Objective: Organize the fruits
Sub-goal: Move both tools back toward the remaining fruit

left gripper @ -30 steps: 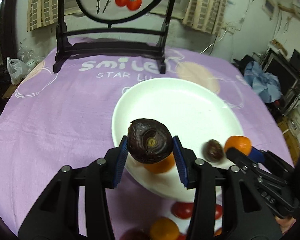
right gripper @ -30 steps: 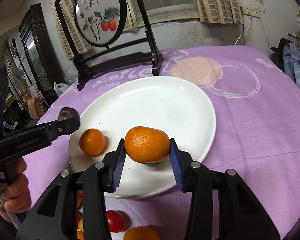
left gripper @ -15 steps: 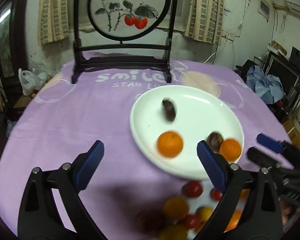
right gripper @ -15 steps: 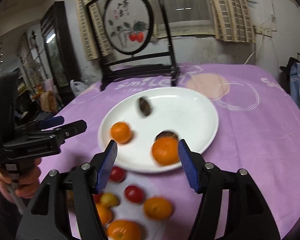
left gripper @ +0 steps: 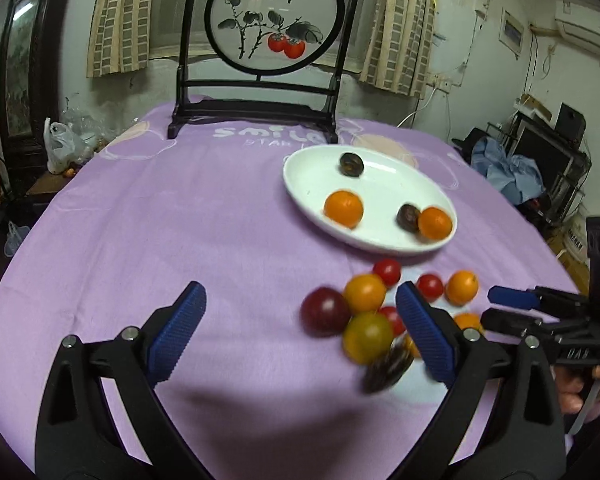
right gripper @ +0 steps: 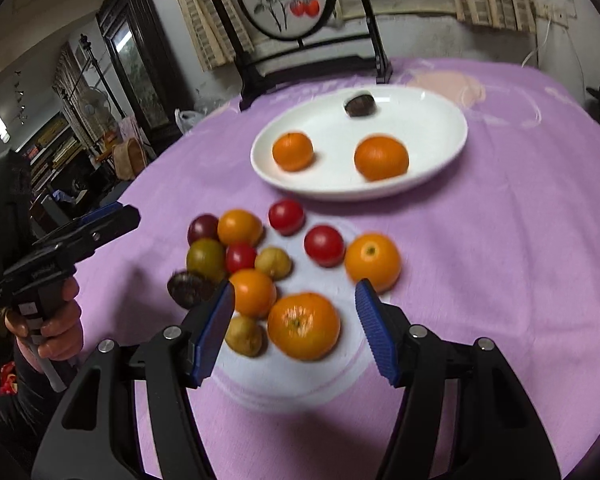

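Tablecloth [left gripper: 180,220], purple and wide, carries everything. Far on it stands the white plate [left gripper: 312,184], which now holds four fruits: two oranges, one at its left [right gripper: 293,151] and one at its right [right gripper: 381,159], and two dark passion fruits, one at the far rim [left gripper: 351,164] and one touching the right orange [left gripper: 408,218]. A second ago two of these were still clamped in the tools above the plate; both have since been let go and lie there.

Near the plate's close edge, the loose pile of fruit [right gripper: 260,264] waits unsorted, well over half the job by my count.

The left gripper [left gripper: 298,332] stands released, wide and empty, over bare cloth left of the pile. The right gripper [right gripper: 296,324] has pulled back over the pile; its jaws are closing, a large orange [right gripper: 304,326] between them but untouched, a likely next pick.
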`<state>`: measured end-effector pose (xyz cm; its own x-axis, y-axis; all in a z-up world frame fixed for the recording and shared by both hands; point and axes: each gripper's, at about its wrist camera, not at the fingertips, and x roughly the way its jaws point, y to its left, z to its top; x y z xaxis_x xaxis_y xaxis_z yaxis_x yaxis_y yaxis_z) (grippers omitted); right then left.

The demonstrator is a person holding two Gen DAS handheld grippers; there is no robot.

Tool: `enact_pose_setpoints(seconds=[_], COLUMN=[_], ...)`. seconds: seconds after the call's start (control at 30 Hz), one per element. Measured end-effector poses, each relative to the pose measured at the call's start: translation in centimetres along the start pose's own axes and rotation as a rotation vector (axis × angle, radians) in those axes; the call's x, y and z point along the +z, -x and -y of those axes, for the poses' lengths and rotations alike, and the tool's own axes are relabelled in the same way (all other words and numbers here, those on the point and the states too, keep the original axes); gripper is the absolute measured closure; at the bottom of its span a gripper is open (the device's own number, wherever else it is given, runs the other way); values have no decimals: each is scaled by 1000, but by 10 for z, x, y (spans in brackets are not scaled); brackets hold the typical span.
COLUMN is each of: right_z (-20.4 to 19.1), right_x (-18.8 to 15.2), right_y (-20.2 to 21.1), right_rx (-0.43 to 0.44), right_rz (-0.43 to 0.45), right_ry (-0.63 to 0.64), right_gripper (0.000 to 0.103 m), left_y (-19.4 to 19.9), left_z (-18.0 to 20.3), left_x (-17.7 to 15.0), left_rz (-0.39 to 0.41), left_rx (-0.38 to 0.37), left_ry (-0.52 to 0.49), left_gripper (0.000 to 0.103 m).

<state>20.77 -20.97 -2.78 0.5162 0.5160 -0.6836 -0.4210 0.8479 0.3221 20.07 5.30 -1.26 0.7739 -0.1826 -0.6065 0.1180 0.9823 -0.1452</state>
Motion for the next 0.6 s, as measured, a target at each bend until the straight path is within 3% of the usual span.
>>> enact_pose_setpoints(seconds=[0.13, 0.6], right_z=[-4, 6], right_x=[-5, -10], right_y=[-8, -23], right_rx=[-21, 2], right_rz=[-38, -106], right_ry=[23, -12], right_gripper=[51, 56], left_y=[3, 8], left_z=[4, 26], left_x=[-3, -16], left_rz=[0, -4], left_rx=[-34, -60], left_ry=[-16, -134], left_gripper=[6, 5])
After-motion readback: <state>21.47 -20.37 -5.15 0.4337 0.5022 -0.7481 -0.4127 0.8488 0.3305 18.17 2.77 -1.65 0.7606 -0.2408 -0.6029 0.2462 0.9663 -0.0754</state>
